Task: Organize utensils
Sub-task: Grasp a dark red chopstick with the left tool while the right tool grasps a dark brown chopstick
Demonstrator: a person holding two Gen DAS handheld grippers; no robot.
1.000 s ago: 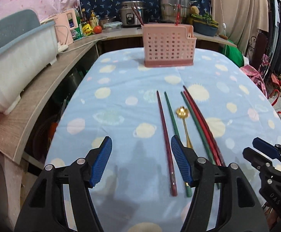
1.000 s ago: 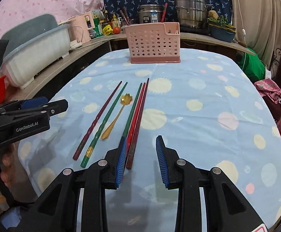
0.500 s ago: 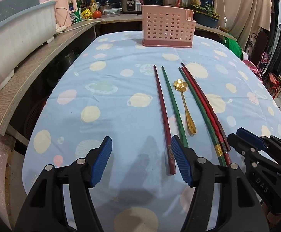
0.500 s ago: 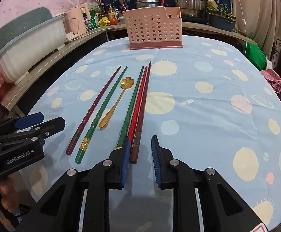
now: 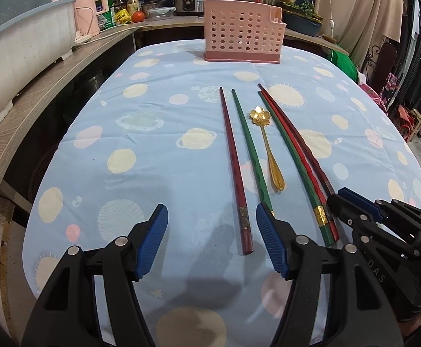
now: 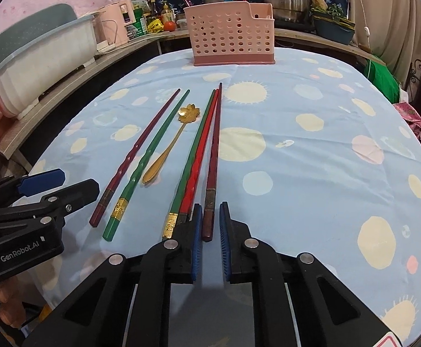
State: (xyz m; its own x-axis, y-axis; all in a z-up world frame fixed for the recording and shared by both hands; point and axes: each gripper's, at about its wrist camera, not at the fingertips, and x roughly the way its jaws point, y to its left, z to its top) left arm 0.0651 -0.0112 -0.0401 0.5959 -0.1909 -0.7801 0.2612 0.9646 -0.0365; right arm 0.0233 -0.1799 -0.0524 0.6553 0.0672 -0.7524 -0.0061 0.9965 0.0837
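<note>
In the left wrist view, the left gripper (image 5: 210,240) is seen held wide apart above the blue patterned tablecloth (image 5: 141,150), with nothing pressed between its blue pads. The butt end of a maroon chopstick (image 5: 235,170) lies on the cloth within the gap, nearer the right-hand pad, though it is not touched. Just beside it a green chopstick (image 5: 249,147) is laid, its lower end hidden behind the right-hand finger. A gold flower-shaped spoon (image 5: 267,144) is placed next, bowl pointing away. Further right, three more chopsticks are bunched together (green, red and dark maroon). The right gripper (image 5: 340,199) is seen at the lower right edge, its tips at the butt ends of that bunch. A pink perforated utensil basket (image 5: 242,33) stands upright at the far end of the table.

In the right wrist view, the right gripper (image 6: 210,231) is shown drawn narrow; its jaws have just been closing, and the butt of the dark maroon chopstick (image 6: 212,162) is caught between the blue pads. The red chopstick (image 6: 200,150) and its green neighbour (image 6: 191,156) are left just outside the left-hand pad. The spoon (image 6: 171,144) and the other two chopsticks lie further left, near the left gripper (image 6: 54,185). The basket (image 6: 230,34) is well apart, at the far edge.
</note>
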